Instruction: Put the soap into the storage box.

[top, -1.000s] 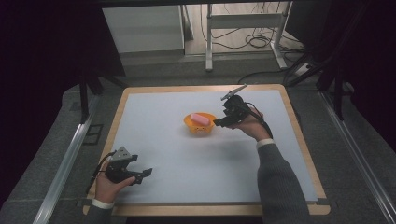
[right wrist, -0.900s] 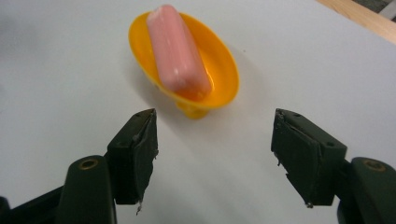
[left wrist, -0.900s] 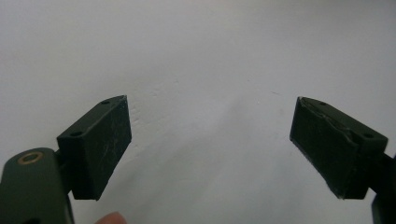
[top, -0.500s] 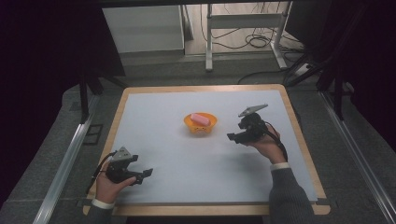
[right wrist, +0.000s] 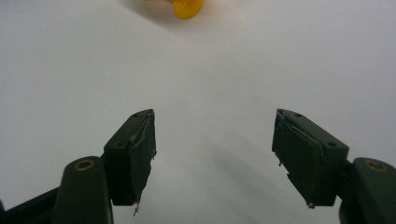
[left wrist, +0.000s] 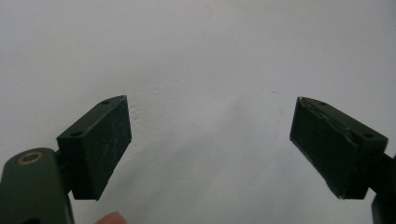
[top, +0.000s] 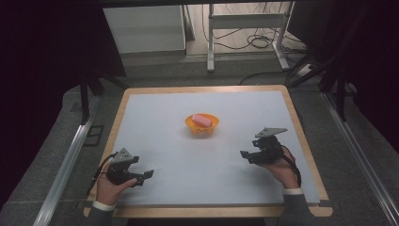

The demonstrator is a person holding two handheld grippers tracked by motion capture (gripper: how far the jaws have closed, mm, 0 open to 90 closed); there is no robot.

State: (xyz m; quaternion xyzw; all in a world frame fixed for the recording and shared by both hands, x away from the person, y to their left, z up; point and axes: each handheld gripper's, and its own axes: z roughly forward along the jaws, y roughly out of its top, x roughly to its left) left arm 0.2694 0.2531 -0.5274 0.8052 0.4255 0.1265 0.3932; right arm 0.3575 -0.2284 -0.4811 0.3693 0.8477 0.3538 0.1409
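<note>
Bowl (top: 202, 125), tabletop (top: 155, 122) centre, holding a pink piece (top: 202, 118): probably light, rigid and slick, best gripped at the rim; right tool (top: 245, 154) at 4 o'clock and left tool (top: 147, 175) at 7 o'clock both released, empty.

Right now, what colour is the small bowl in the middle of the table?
Orange: the small round bowl holds a pink oblong piece, clearest in the high view.

Right tool (top: 245, 155) pulled back from bowl (top: 202, 125), empty
</note>
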